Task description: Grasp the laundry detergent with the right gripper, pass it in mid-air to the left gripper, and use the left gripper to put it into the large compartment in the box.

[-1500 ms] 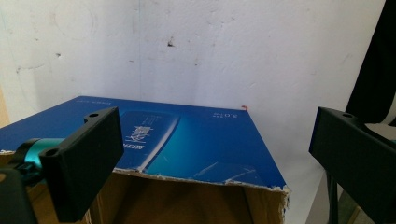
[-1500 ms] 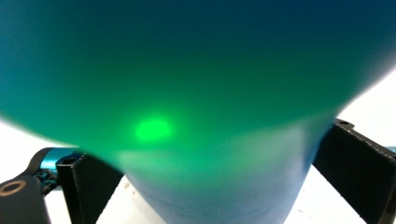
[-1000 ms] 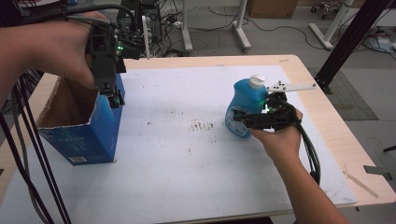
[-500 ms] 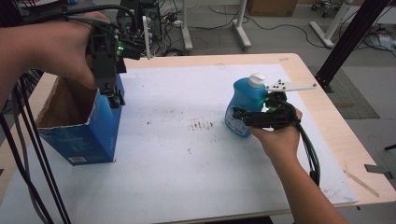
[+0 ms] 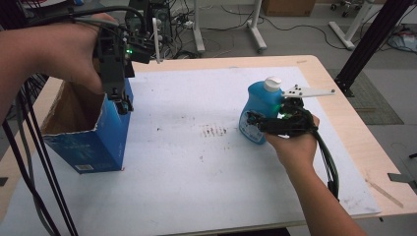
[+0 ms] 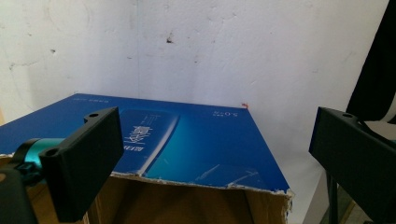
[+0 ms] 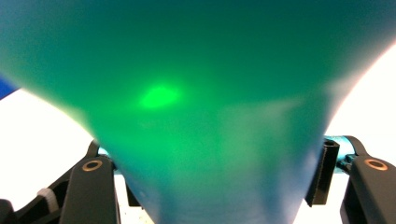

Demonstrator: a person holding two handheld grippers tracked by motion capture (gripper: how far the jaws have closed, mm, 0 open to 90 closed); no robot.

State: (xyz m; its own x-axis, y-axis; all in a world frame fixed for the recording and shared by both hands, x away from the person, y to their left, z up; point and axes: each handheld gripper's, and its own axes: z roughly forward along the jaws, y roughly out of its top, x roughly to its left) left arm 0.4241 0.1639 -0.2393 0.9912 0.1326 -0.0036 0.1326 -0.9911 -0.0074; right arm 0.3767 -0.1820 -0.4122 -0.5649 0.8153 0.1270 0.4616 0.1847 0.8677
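A blue detergent bottle (image 5: 255, 105) with a white cap stands upright on the white sheet at the right. My right gripper (image 5: 253, 117) reaches in from its right side. Its jaws have just been closing, with the bottle between them. In the right gripper view the bottle (image 7: 196, 93) sits close to the lens, and both pads of my right gripper (image 7: 215, 186) lie against its sides. At the left, an open blue cardboard box (image 5: 93, 142) stands on the table. My left gripper (image 5: 123, 101) hangs open over the box's right wall. The left gripper view has the box's torn rim (image 6: 196, 179) between the wide jaws of my left gripper (image 6: 219, 158).
The white sheet (image 5: 196, 162) covers most of the wooden table and has dark scuff marks (image 5: 212, 130) at its middle. Black cables (image 5: 29, 162) hang at the left edge. Frame legs and cords stand on the floor beyond the table's far edge.
The right gripper's jaws have drawn in slightly around the bottle. Both hands, the bottle and the box have stayed where they were.
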